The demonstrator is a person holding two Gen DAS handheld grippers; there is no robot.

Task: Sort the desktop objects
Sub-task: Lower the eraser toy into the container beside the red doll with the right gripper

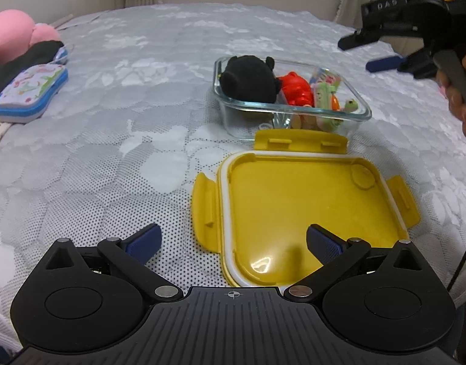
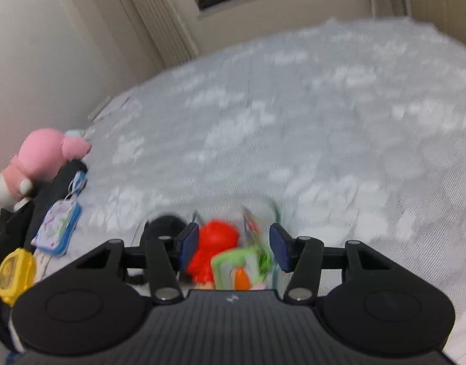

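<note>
A clear glass box (image 1: 359, 103) stands on the white lace cloth and holds a black plush (image 1: 248, 80), a red toy (image 1: 296, 91) and green toys (image 1: 325, 95). Its yellow lid (image 1: 296, 210) lies upside down in front of it. My left gripper (image 1: 233, 241) is open and empty, low over the lid's near left edge. My right gripper (image 1: 359, 53) is open, up in the air to the right of the box. In the right wrist view it (image 2: 234, 246) hovers above the red toy (image 2: 214, 249) and the green toy (image 2: 242, 261), holding nothing.
A blue-edged patterned pouch (image 1: 30, 94) lies at the left, next to a pink plush (image 1: 12, 33) and dark cloth (image 1: 26, 60). The right wrist view also shows the pouch (image 2: 57, 228), the pink plush (image 2: 41, 158) and a yellow watch (image 2: 13, 270) at the left.
</note>
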